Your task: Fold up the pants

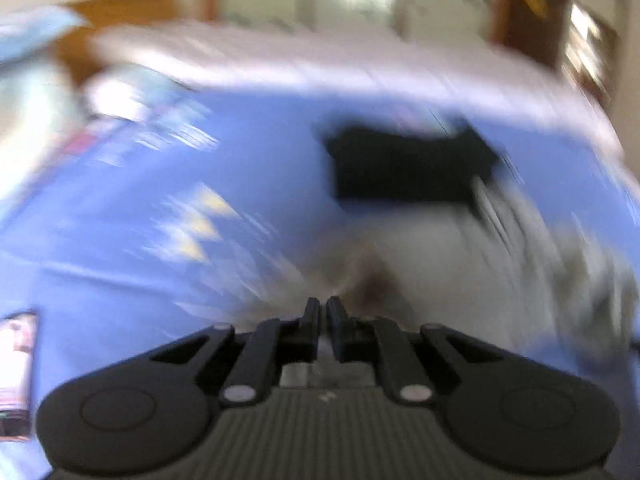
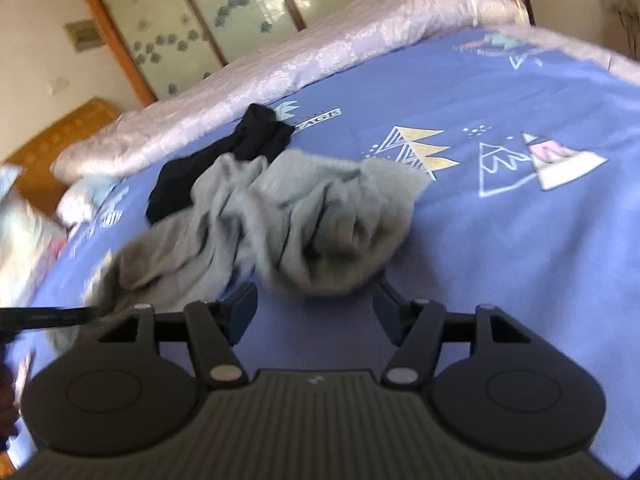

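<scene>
From the left wrist, everything is smeared by motion blur. The left gripper [image 1: 323, 312] has its two fingertips pressed together, with pale grey cloth of the pants [image 1: 420, 256] bunched right at the tips; it looks clenched on an edge of that cloth, though the blur makes the actual pinch hard to confirm. Beyond lies the blue bedsheet [image 1: 120, 200], with a black garment [image 1: 408, 164] further off on it.

From the right wrist, the picture is sharper. The right gripper [image 2: 316, 308] stands with its jaws spread wide and nothing between them, hovering just before the near edge of the grey pants [image 2: 304, 216]. These lie in a crumpled, twisted heap on the printed blue bedsheet [image 2: 520, 260], partly over the black garment [image 2: 224, 164] behind them. At the left edge, a dark finger of the left gripper [image 2: 80, 314] meets a stretched-out end of the grey cloth.

Judging from this, the folding itself is not yet begun: no leg lies flat, no crease is made. The pants remain to be pulled out, spread smooth, aligned leg on leg and folded over.
</scene>
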Demonstrator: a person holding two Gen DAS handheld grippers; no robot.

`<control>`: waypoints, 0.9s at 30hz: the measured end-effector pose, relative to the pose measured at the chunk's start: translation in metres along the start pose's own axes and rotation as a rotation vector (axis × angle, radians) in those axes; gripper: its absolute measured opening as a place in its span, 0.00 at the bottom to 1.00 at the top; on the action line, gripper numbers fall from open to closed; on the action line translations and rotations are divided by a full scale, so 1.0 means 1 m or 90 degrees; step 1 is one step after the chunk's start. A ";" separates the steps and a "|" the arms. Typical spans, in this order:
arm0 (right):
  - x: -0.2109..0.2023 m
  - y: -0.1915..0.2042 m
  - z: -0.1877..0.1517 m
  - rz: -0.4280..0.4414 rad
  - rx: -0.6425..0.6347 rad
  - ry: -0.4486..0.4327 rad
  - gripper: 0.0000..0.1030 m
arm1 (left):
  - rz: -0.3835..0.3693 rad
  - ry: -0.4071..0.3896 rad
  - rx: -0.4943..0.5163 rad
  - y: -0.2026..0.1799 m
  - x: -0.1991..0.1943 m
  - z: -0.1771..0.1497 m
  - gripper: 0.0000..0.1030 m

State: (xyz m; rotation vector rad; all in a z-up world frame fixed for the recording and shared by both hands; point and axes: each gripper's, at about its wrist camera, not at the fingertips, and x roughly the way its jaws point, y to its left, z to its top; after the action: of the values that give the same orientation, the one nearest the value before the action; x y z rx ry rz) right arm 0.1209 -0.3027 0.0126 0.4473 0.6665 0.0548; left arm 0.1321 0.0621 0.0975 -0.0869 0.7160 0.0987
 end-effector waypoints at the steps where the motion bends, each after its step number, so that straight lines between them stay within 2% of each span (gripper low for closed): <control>1: 0.011 -0.002 0.004 -0.002 0.012 0.008 0.64 | 0.021 -0.021 -0.025 0.013 -0.006 0.007 0.04; 2: 0.021 -0.004 0.007 0.000 0.025 0.022 0.58 | 0.067 -0.045 -0.044 0.026 -0.013 0.012 0.04; 3: 0.030 -0.006 0.009 0.011 0.041 0.036 0.46 | 0.111 -0.056 -0.050 0.034 -0.017 0.016 0.04; 4: 0.035 -0.007 0.011 0.021 0.052 0.043 0.11 | 0.144 -0.055 -0.052 0.041 -0.020 0.018 0.09; 5: 0.035 -0.007 0.013 0.022 0.058 0.034 0.07 | 0.147 -0.048 -0.052 0.045 -0.021 0.018 0.20; 6: 0.029 -0.007 0.016 0.018 0.061 0.010 0.06 | 0.136 -0.038 -0.049 0.048 -0.022 0.015 0.27; 8: 0.004 -0.007 0.019 0.008 0.071 -0.063 0.06 | 0.129 -0.032 -0.034 0.044 -0.026 -0.001 0.60; 9: -0.006 -0.008 0.019 0.001 0.074 -0.089 0.06 | 0.124 -0.031 -0.025 0.039 -0.025 -0.011 0.68; 10: -0.014 -0.008 0.019 -0.012 0.073 -0.106 0.06 | 0.112 -0.026 -0.014 0.032 -0.022 -0.022 0.82; 11: -0.021 -0.009 0.018 -0.028 0.069 -0.117 0.11 | 0.094 -0.014 0.000 0.026 -0.018 -0.035 0.85; 12: -0.026 -0.011 0.016 -0.035 0.069 -0.115 0.11 | 0.080 -0.001 0.012 0.016 -0.012 -0.045 0.85; 13: -0.028 -0.014 0.012 -0.032 0.073 -0.099 0.18 | 0.069 0.016 0.026 0.009 -0.002 -0.053 0.85; 14: -0.028 -0.017 0.008 -0.020 0.083 -0.072 0.43 | 0.065 0.033 0.038 0.003 0.007 -0.061 0.84; 16: -0.026 -0.019 -0.003 -0.005 0.102 -0.041 0.66 | 0.055 0.059 0.043 -0.006 0.023 -0.071 0.77; 19: -0.012 -0.005 -0.018 0.025 0.103 0.007 0.67 | 0.052 0.117 0.011 -0.008 0.052 -0.073 0.53; 20: -0.004 0.004 -0.020 0.036 0.094 0.024 0.67 | 0.054 0.120 -0.002 -0.008 0.053 -0.072 0.49; 22: 0.016 0.021 -0.021 0.039 0.055 0.056 0.64 | 0.055 0.126 -0.014 -0.004 0.056 -0.063 0.36; 23: 0.029 0.029 -0.019 0.035 0.038 0.075 0.40 | 0.048 0.135 -0.020 -0.003 0.055 -0.058 0.26; 24: 0.036 0.032 -0.017 0.021 0.034 0.083 0.19 | 0.033 0.139 -0.031 0.000 0.051 -0.055 0.22; 25: 0.041 0.031 -0.014 0.005 0.041 0.083 0.11 | 0.013 0.141 -0.047 0.005 0.045 -0.052 0.18; 27: 0.032 0.023 -0.005 0.016 0.093 0.047 0.10 | -0.023 0.142 -0.075 0.015 0.031 -0.048 0.16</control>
State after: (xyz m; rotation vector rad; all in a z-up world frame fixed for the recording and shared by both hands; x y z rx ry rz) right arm 0.1451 -0.2745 0.0003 0.5965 0.7406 0.0464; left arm 0.1225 0.0731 0.0403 -0.2256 0.9303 0.0981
